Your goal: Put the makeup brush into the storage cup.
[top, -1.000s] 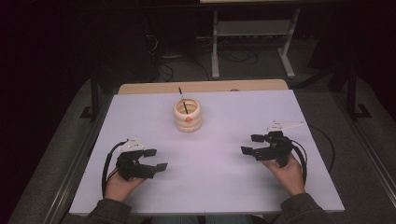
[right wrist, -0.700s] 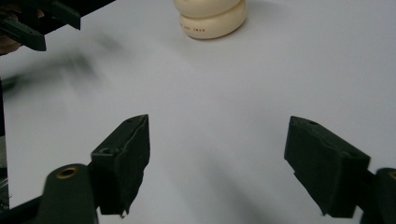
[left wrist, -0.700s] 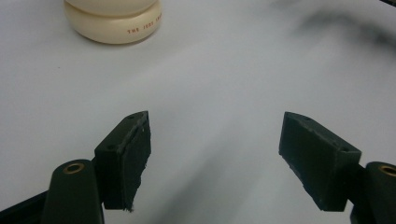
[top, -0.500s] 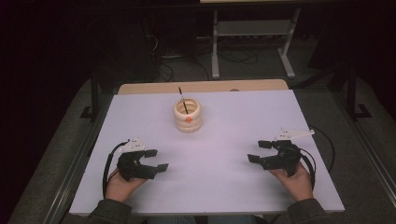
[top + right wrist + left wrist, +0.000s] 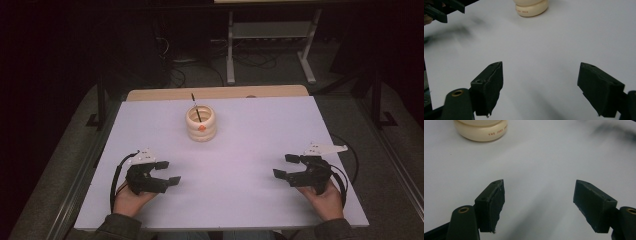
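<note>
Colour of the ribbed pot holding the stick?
Cream ribbed pot with an orange spot; clearest in the high view.

You look down from above the near edge, while both low gripper views face the far cream pot close-up.

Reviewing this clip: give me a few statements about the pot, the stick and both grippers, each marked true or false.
1. The cream ribbed pot stands upright on the white table. True.
2. A thin dark stick leans out of the pot. True.
3. The left gripper is clamped on the pot. False: it rests near the table's front edge, jaws open, nothing between them.
4. The right gripper holds the stick. False: its jaws are open and empty, apart from the pot.
5. The pot lies between the two grippers, farther back. True.
</note>
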Demonstrator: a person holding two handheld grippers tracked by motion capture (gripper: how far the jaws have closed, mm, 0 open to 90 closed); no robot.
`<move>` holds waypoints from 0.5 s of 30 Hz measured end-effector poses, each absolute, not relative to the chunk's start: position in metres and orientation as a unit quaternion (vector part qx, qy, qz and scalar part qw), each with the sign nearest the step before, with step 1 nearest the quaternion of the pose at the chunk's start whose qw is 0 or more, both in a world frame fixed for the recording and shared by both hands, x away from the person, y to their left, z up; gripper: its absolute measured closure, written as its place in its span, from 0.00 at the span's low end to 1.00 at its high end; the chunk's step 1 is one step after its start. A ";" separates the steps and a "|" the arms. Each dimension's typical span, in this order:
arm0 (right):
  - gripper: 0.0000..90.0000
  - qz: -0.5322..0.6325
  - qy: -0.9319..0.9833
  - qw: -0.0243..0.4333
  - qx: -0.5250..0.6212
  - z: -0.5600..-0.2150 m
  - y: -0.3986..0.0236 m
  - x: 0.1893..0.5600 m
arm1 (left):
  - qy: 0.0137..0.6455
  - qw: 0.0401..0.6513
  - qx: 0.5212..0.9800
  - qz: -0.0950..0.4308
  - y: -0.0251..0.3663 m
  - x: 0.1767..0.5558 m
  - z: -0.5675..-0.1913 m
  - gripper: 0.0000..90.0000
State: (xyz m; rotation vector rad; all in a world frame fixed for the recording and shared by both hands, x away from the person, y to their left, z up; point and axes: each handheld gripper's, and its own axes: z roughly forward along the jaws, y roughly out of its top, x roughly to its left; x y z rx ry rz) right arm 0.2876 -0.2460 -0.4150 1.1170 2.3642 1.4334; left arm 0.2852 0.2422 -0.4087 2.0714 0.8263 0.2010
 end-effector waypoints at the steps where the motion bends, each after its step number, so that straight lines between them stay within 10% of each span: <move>1: 0.22 0.478 0.791 0.080 0.374 -0.415 -0.246 0.287 | 0.332 0.436 0.832 0.081 0.242 0.285 -0.409 0.28; 15: 0.20 0.477 0.795 0.080 0.367 -0.417 -0.247 0.283 | 0.338 0.436 0.831 0.076 0.245 0.285 -0.411 0.28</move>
